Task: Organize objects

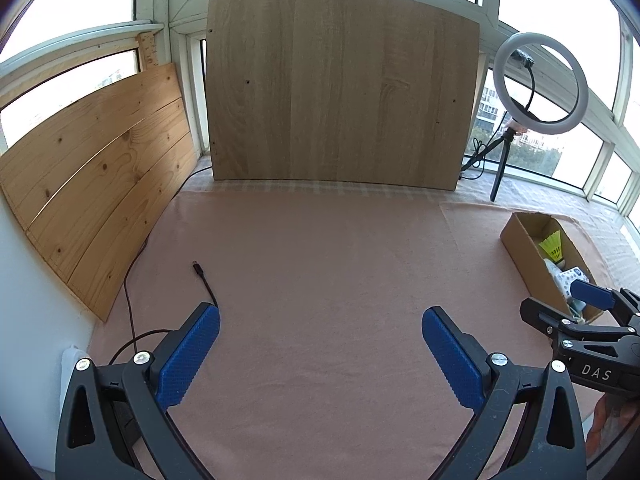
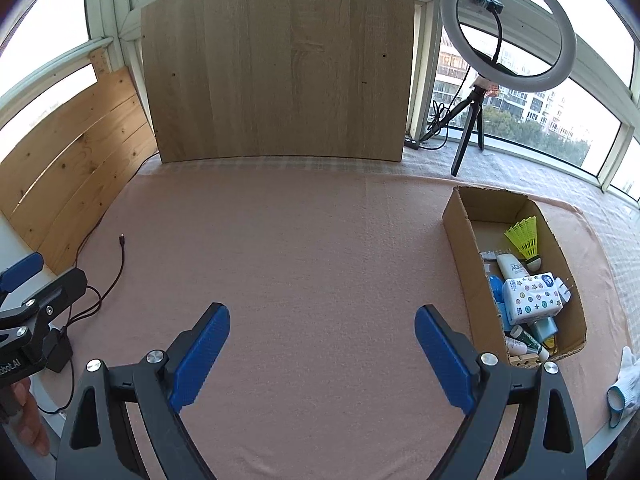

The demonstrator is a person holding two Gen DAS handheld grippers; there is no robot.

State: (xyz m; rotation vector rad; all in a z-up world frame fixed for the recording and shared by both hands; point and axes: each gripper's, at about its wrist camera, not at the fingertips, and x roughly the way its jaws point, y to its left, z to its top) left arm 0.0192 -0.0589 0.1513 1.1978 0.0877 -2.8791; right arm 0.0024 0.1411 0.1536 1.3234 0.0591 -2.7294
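A cardboard box lies at the right of the pink cloth. It holds a yellow shuttlecock, a white tissue pack with coloured dots, a white tube and several small bottles. My right gripper hangs open over bare cloth to the left of the box, nothing between its blue pads. My left gripper is open too, further left, also over bare cloth. In the left wrist view the box shows at the right edge behind the right gripper's black frame.
A black cable with a loose plug lies on the cloth at the left. A tall wooden board stands at the back, pine planks lean at the left. A ring light on a tripod stands back right. A white glove lies near the right edge.
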